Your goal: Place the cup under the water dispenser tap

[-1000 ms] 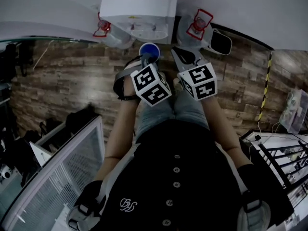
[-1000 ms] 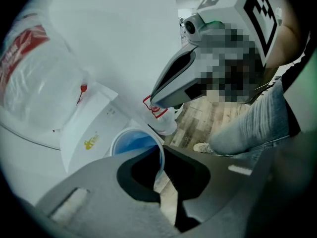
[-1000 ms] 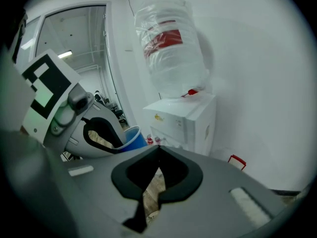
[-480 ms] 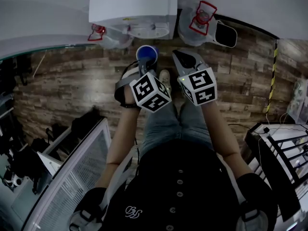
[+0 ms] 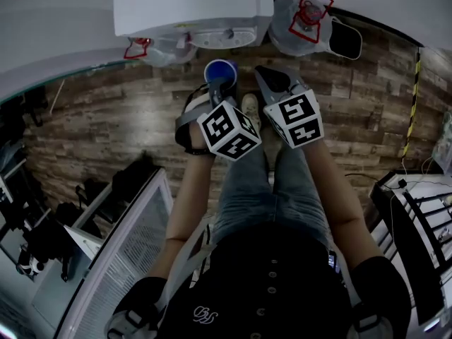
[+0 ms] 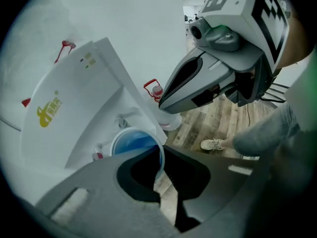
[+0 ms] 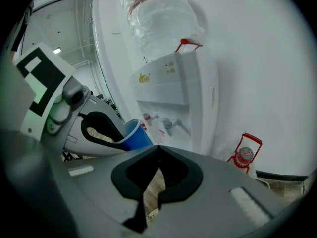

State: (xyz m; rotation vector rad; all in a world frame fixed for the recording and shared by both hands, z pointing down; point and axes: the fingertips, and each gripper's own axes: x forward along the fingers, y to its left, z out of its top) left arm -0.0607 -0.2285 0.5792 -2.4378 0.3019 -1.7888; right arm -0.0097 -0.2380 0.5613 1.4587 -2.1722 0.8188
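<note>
Left gripper [image 5: 215,89]: jaws pinched on the rim of the blue plastic cup [image 5: 220,71], which is held up in front of the white water dispenser [image 5: 194,9], near its taps [image 6: 124,119]. Yellow logo [image 6: 49,110] on dispenser front; lettering unreadable. Clear water bottle [image 7: 158,19] on top appears in the right gripper view only. Right gripper [image 5: 267,82]: jaws closed together, nothing between.

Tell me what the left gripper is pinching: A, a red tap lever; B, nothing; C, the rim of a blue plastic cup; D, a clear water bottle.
C: the left gripper has its jaws closed on the rim of the blue plastic cup, close to the white water dispenser.
</note>
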